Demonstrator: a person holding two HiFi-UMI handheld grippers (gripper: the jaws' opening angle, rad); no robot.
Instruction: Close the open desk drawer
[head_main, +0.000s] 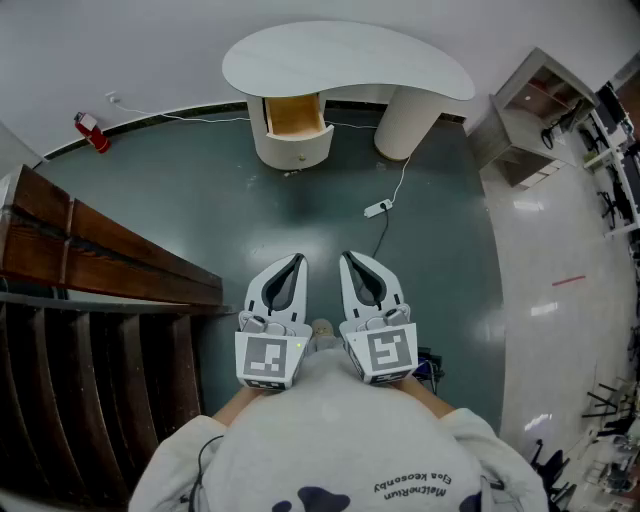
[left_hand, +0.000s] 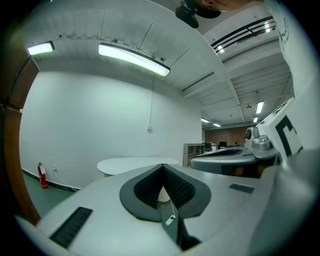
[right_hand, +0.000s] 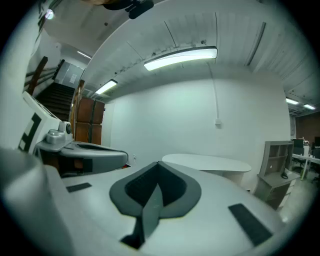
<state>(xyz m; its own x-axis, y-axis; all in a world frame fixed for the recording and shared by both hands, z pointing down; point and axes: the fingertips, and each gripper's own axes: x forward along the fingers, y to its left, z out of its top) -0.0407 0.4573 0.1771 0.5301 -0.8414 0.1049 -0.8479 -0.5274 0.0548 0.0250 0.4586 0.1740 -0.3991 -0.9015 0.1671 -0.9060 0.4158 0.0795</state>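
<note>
Two grippers, left gripper and right gripper, sit side by side with jaws together on nothing. The open drawer juts from the desk well ahead, so this is likely the approach; next, reach its front and push.

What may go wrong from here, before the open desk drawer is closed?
The white cable with its plug block lies on the green floor before the white curved desk: the person may trip. The open wooden drawer has a rounded front, so a push off-centre might slip.
</note>
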